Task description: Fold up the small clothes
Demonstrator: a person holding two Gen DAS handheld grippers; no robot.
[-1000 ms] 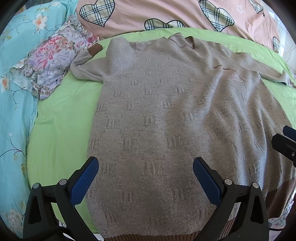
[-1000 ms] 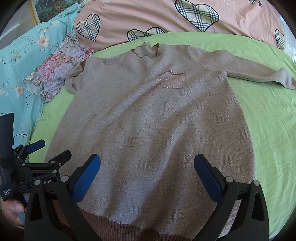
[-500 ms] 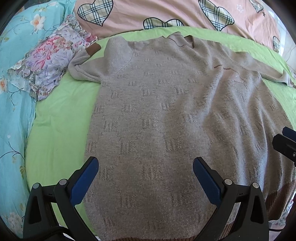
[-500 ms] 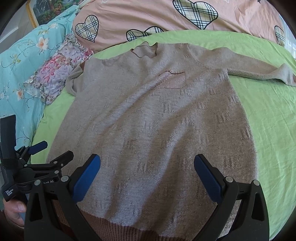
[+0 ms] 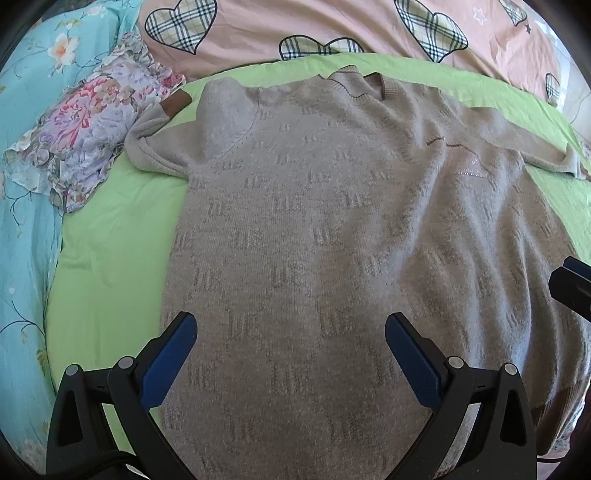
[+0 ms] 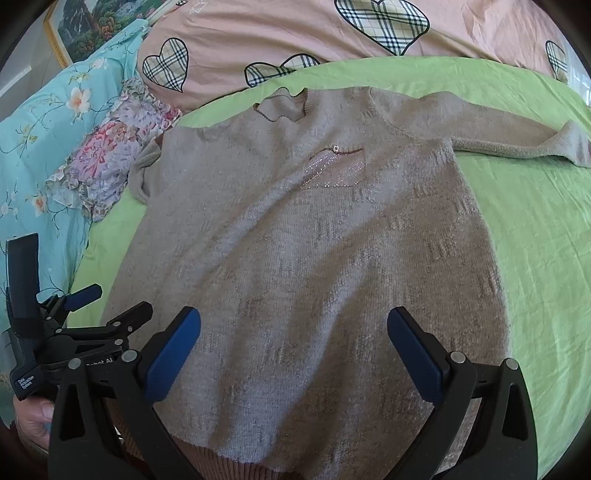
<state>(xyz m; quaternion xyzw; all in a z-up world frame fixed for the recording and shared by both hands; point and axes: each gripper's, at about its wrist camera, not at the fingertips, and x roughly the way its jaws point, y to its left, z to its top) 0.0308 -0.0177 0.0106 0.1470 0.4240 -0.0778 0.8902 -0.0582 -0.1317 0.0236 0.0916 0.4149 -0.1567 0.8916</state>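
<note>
A beige knit sweater (image 5: 332,236) lies flat and face up on a green sheet (image 5: 110,266), neck at the far end. It also shows in the right wrist view (image 6: 314,266), with a sparkly chest pocket (image 6: 332,171). Its left sleeve (image 5: 155,140) is bent back, brown cuff up; its right sleeve (image 6: 517,144) stretches out to the right. My left gripper (image 5: 290,354) is open and empty above the lower body. My right gripper (image 6: 293,350) is open and empty above the hem. The left gripper also shows at the left in the right wrist view (image 6: 107,306).
A floral garment (image 5: 88,136) lies crumpled left of the sweater. A pink quilt with plaid hearts (image 5: 332,29) lies beyond the neck. A turquoise floral bedcover (image 5: 22,240) runs along the left side. Bare green sheet (image 6: 546,258) lies right of the sweater.
Both grippers have moved a little forward over the sweater, and the right view has shifted slightly. Both stayed open. The sweater has not moved.
</note>
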